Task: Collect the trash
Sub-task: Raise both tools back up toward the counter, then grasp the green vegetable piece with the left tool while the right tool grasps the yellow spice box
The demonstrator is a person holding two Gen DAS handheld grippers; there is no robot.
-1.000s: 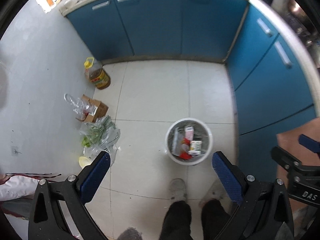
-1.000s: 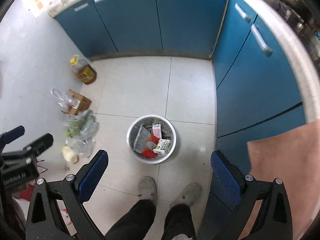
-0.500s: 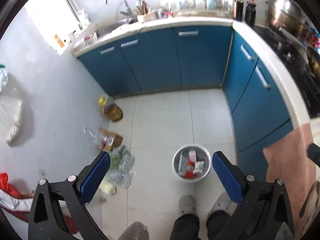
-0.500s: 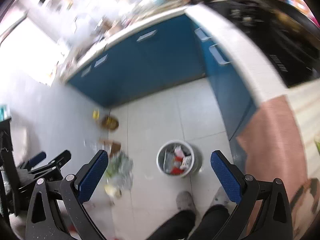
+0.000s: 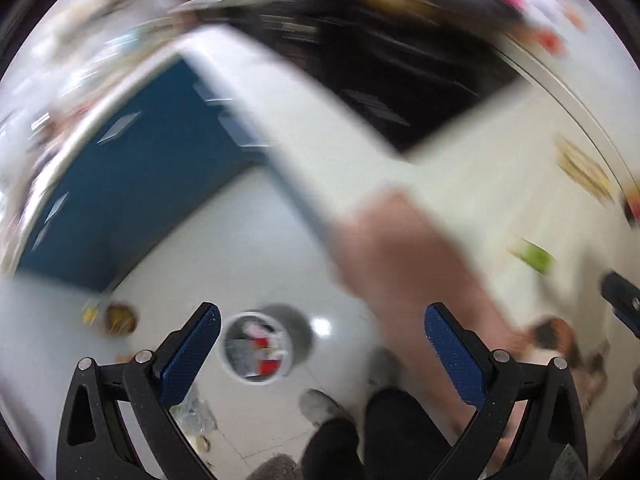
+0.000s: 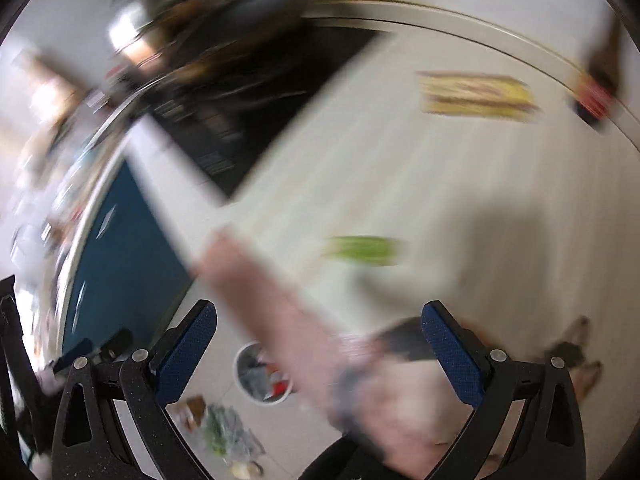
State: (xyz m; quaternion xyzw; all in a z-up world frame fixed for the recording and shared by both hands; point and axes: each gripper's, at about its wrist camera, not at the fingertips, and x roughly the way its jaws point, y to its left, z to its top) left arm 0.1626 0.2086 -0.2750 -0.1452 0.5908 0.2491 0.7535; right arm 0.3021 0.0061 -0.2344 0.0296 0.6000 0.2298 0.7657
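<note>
Both views are heavily motion-blurred, so my main worry is misjudging the reach: I can't resolve edges on the tabletop (image 6: 460,184), and going for anything at this speed could clip the tabletop lip or knock pieces off onto the floor (image 5: 240,248) instead of picking them up. The candidates I can make out are a green scrap (image 6: 362,251) and a yellow wrapper (image 6: 478,94) lying flat on the pale tabletop, well apart from each other; thin flat things like these look likely to slide under the pads rather than lift, my guess only. A dark item with red (image 6: 596,96) sits near the far rim, too smeared to identify. The trash bin (image 5: 264,346) stands on the floor below, already holding red and white packaging, with a pinkish cloth (image 6: 280,304) hanging over the tabletop edge between it and the scraps, which could snag on the way down. Left gripper (image 5: 320,356): jaws wide apart, nothing between them, touching nothing. Right gripper (image 6: 320,354): jaws also spread wide, empty, hovering above the tabletop edge.
</note>
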